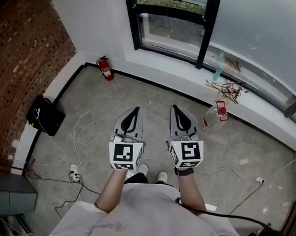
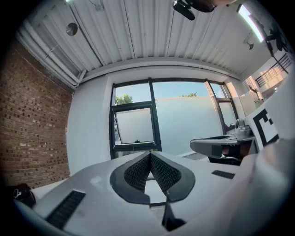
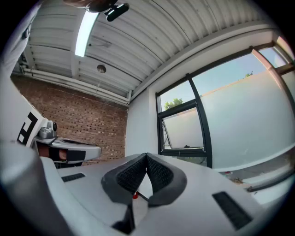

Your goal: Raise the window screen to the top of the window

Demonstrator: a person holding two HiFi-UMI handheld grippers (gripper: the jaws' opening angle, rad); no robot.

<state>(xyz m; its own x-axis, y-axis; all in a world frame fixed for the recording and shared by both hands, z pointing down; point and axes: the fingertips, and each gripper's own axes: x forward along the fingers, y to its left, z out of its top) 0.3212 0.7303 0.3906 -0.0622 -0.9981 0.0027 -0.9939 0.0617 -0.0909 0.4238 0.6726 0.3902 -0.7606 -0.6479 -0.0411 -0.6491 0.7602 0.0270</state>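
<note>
While aimed level at the window [image 2: 154, 115], shut tip to tip on nothing: jaws of the left gripper [image 2: 150, 154], and likewise jaws of the right gripper [image 3: 146, 156]. Two grippers in all, side by side and apart, each topped by one marker cube [image 1: 125, 156], held out over the concrete floor [image 1: 153, 98] ahead of two pale shoes [image 1: 143, 169].

Well beyond the jaws, one window screen [image 2: 193, 124]: a pale, milky sheet over the large pane, right of the dark upright bar, covering the lower and middle glass, with a strip of clear sky above its top edge. Left of that bar, one small sash [image 2: 134, 125] tilted in its frame, greenery above it.

Along the white sill [image 1: 170, 67]: one slim green bottle [image 1: 218, 72] standing upright, and one tangle of thin rods [image 1: 227, 88] just beside it. On the floor below the sill, one large clear jug [image 1: 214, 117] with a red cap and handle; contents not to be made out.

One red fire extinguisher [image 1: 105, 68] upright in the corner by the brick wall [image 1: 23, 60]. One black case [image 1: 45, 115] at the foot of that wall. One white power strip [image 1: 75, 175] near it, with several white cables [image 1: 84, 122] looping across the floor. One black cable [image 1: 217, 215] trailing back from under the right forearm.
</note>
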